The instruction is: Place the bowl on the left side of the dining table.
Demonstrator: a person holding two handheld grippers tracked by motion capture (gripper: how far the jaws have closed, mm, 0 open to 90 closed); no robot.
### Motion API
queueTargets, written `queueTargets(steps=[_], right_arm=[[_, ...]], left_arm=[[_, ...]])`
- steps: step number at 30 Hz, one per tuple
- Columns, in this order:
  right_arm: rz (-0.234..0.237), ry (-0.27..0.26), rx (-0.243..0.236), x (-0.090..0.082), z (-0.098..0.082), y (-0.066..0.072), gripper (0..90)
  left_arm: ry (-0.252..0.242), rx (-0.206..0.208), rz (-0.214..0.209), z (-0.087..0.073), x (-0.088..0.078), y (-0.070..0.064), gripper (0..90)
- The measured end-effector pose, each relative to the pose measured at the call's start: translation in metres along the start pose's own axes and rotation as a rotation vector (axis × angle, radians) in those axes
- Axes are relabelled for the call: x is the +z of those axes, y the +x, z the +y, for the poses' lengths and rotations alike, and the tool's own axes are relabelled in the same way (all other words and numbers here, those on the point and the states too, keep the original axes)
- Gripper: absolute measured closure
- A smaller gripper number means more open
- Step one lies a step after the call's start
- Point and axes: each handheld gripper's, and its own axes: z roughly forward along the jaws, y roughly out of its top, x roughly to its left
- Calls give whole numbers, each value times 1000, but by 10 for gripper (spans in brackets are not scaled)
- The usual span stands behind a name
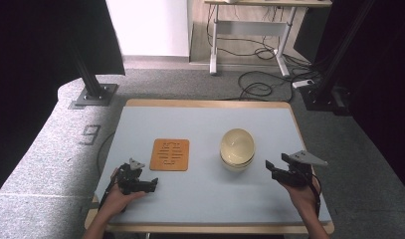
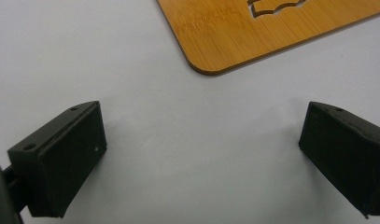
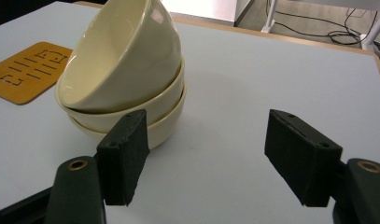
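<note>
A stack of three cream bowls [image 1: 237, 148] stands right of the table's middle, and the top bowl [image 3: 127, 51] lies tilted in the one beneath. A square bamboo trivet [image 1: 170, 154] with cut slots lies flat to their left. My right gripper [image 1: 270, 168] hovers just right of the bowls, open and holding nothing. In the right gripper view its left finger [image 3: 124, 156] stands in front of the lowest bowl's rim. My left gripper [image 1: 153, 185] rests low near the front left, open. In the left gripper view the trivet's corner [image 2: 271, 32] lies just beyond the jaws.
The pale blue table top [image 1: 205, 199] has a wooden edge. On the carpet behind it stand a black stand base [image 1: 95, 94], a desk frame [image 1: 250, 30] and loose cables [image 1: 259, 87]. Another dark stand [image 1: 322, 94] is at the back right.
</note>
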Motion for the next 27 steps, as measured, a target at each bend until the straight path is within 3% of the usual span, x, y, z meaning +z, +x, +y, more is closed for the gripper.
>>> queueTargets(steps=[27], right_arm=[[21,-30,-4,3,24,10,298]], left_arm=[[-1,0,1,0,0,0,7]])
